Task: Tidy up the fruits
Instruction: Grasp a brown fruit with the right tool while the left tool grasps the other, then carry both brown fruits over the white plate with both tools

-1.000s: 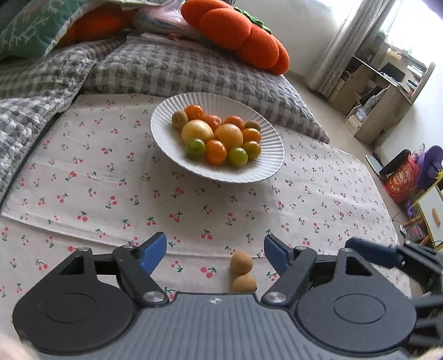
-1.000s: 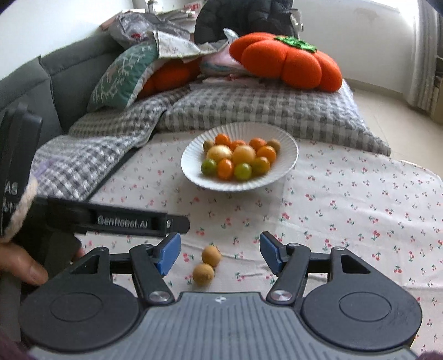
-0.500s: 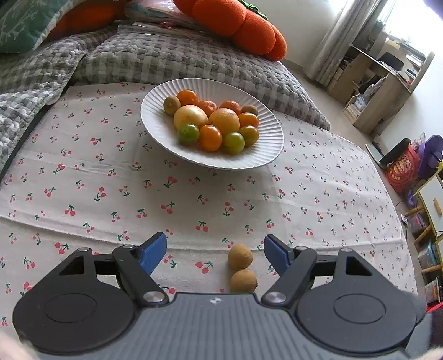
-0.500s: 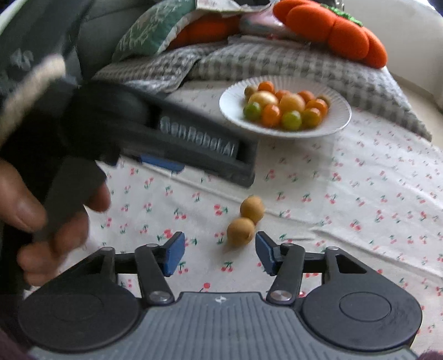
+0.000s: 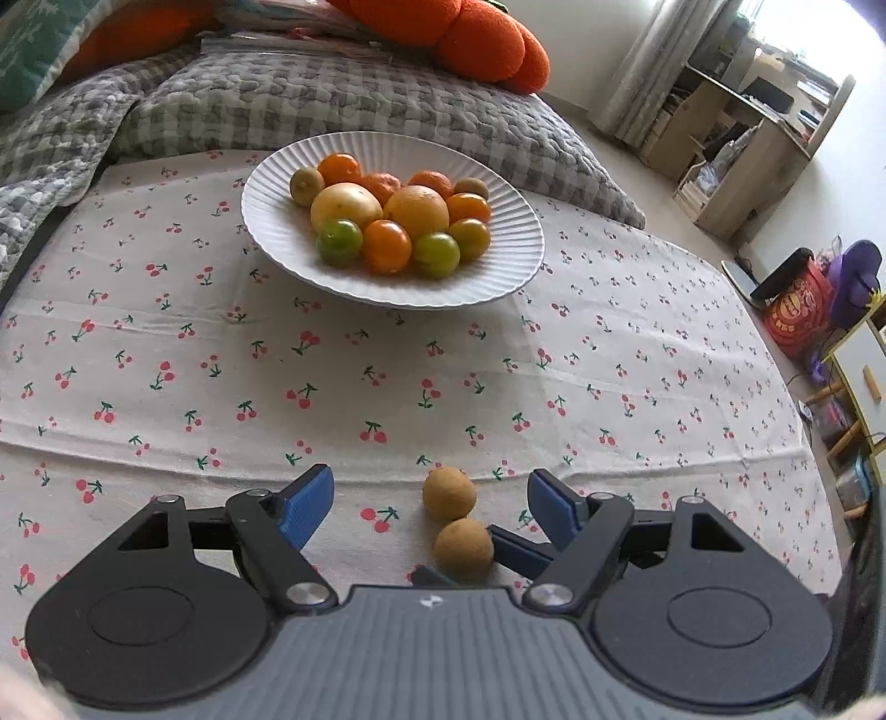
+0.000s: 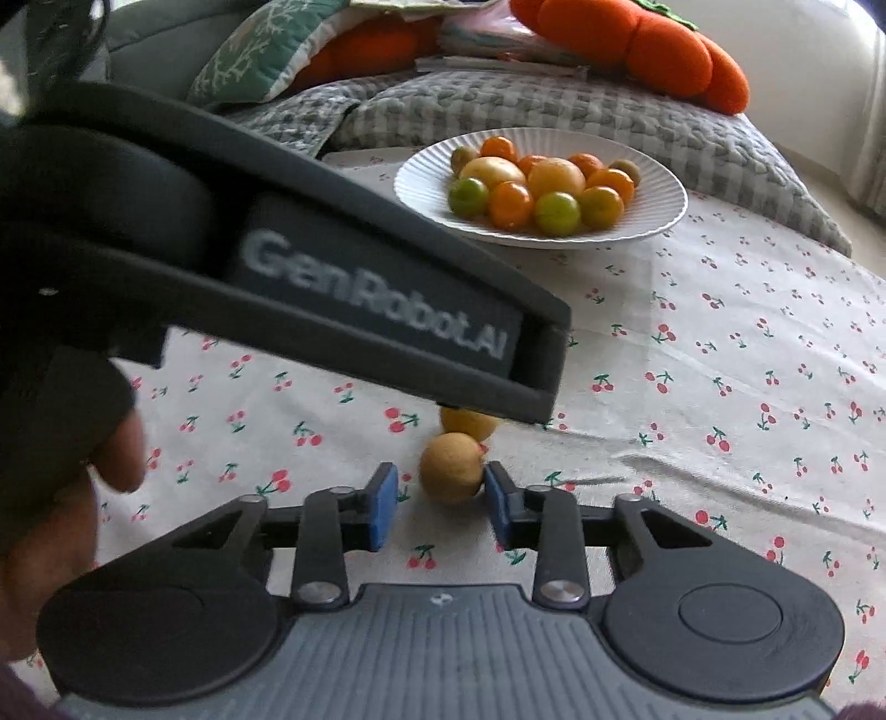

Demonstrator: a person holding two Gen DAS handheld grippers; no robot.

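Observation:
Two small tan fruits lie on the cherry-print cloth: the near one (image 5: pixel 463 549) (image 6: pixel 449 475) and the far one (image 5: pixel 448 493) (image 6: pixel 468 422). A white ribbed plate (image 5: pixel 515 266) (image 6: pixel 659 219) further back holds several orange, yellow and green fruits. My left gripper (image 5: pixel 429 498) is open and empty, hovering over the two tan fruits. My right gripper (image 6: pixel 440 501) is partly closed around the near tan fruit, its right pad (image 6: pixel 495 501) touching it, its left pad a little apart. In the left wrist view the right gripper's blue fingertips (image 5: pixel 523 554) flank that fruit.
The left gripper's body (image 6: pixel 332 266) crosses the right wrist view and hides part of the far fruit. A grey checked blanket (image 5: pixel 332 105) and an orange pumpkin cushion (image 5: pixel 459 33) lie behind the plate. A wooden desk (image 5: pixel 747 149) stands at the right.
My right gripper has moved forward and down to the near tan fruit and narrowed its fingers around it. My left gripper has drifted closer above the fruits, still open.

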